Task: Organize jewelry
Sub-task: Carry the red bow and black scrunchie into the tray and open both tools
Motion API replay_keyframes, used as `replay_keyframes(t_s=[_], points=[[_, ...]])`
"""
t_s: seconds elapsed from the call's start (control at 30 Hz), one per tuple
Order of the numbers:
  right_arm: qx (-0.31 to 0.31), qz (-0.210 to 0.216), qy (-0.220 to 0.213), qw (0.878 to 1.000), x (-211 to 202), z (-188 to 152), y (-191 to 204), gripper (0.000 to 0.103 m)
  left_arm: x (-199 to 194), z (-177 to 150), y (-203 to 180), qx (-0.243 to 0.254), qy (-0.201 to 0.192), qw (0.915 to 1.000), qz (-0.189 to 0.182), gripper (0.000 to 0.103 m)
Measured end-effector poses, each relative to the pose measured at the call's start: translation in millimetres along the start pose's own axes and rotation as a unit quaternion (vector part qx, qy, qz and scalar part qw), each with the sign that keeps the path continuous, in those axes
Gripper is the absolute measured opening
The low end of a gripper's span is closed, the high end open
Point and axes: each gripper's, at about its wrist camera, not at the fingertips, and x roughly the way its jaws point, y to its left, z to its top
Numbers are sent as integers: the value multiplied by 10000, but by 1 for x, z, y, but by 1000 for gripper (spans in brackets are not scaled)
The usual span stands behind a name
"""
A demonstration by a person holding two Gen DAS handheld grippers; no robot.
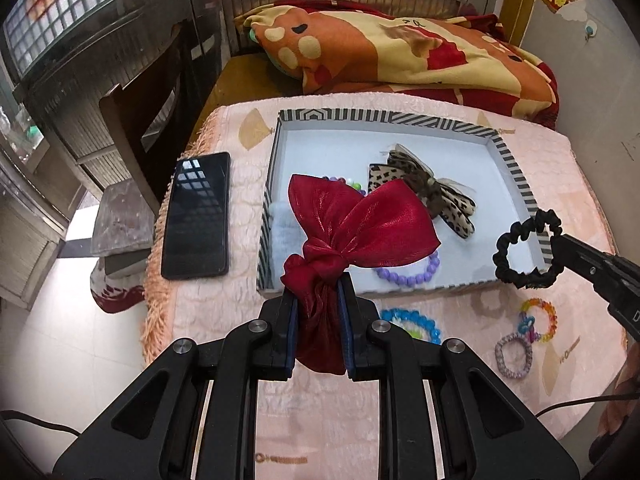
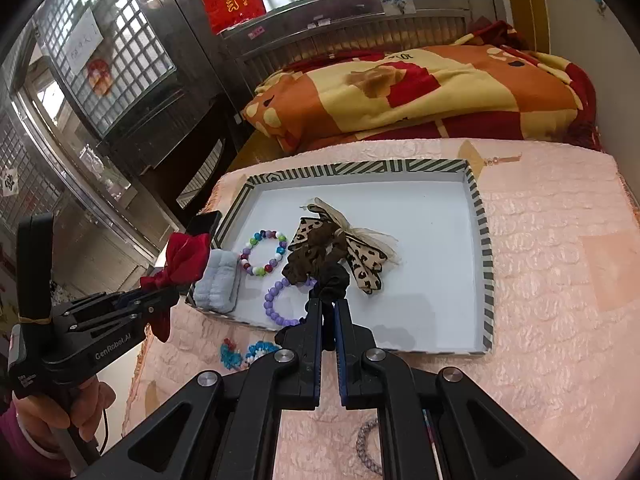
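Note:
My left gripper (image 1: 318,284) is shut on a red satin bow scrunchie (image 1: 352,220), held above the near left edge of the striped tray (image 1: 516,168); it also shows in the right wrist view (image 2: 182,260). My right gripper (image 2: 328,304) is shut on a black scrunchie (image 2: 334,280), held over the tray's near edge (image 2: 486,264); the scrunchie shows in the left wrist view (image 1: 526,248). In the tray lie a leopard bow (image 2: 340,248), a purple bead bracelet (image 2: 280,304), a multicolour bead bracelet (image 2: 264,252) and a pale blue fuzzy item (image 2: 218,280).
A black phone (image 1: 198,216) lies left of the tray on the pink quilted cover. A blue bead bracelet (image 1: 412,322), a rainbow bracelet (image 1: 540,318) and a spiral hair tie (image 1: 514,356) lie in front of the tray. A folded orange blanket (image 1: 400,52) lies behind.

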Motion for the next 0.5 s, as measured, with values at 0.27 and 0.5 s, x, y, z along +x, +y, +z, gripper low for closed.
replay_keyframes(t_s=[0.27,0.5], points=[[8,7,27,10000,7,9,-2,5,8,12,0,34,-6,10000,49,16],[-1,19,86,10000,15,18,-5,5,16,22,-2,52,18,10000,63,16]])
